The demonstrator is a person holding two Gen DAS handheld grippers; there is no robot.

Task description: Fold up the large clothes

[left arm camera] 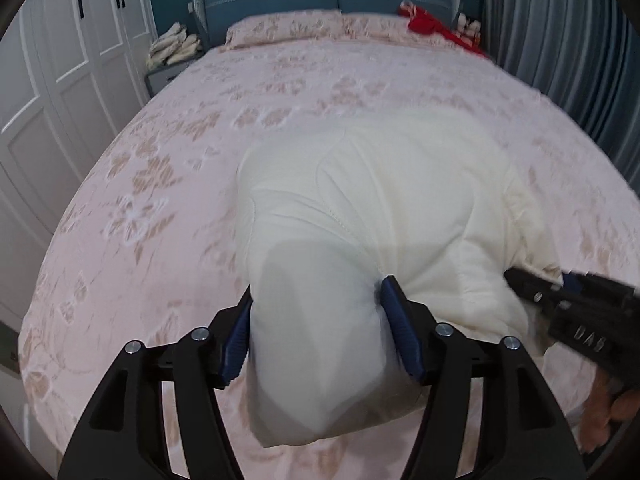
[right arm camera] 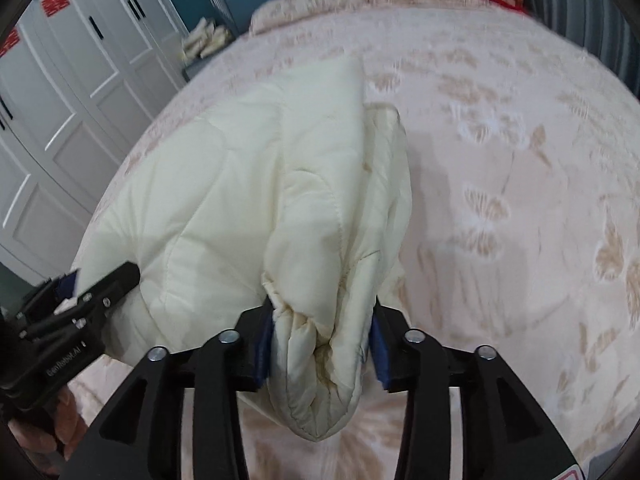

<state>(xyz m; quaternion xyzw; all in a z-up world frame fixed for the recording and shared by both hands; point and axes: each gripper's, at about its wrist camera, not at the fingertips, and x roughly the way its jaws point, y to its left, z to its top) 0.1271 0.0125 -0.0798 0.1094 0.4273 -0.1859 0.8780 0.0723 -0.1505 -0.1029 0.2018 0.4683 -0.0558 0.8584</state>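
Left hand-held gripper (left arm camera: 316,330) and right hand-held gripper (right arm camera: 320,340) each clamped a bunched end of the cream padded coat (left arm camera: 400,200) over the bed (left arm camera: 160,160).

Cream padded garment (left arm camera: 384,200) folded on itself, its underside and far edge hidden; the bunched hem hides the inner pads of the left claw (left arm camera: 316,336); bedspread (right arm camera: 500,160) smeared with blur; red item (left arm camera: 436,26) by the headboard too small to identify.
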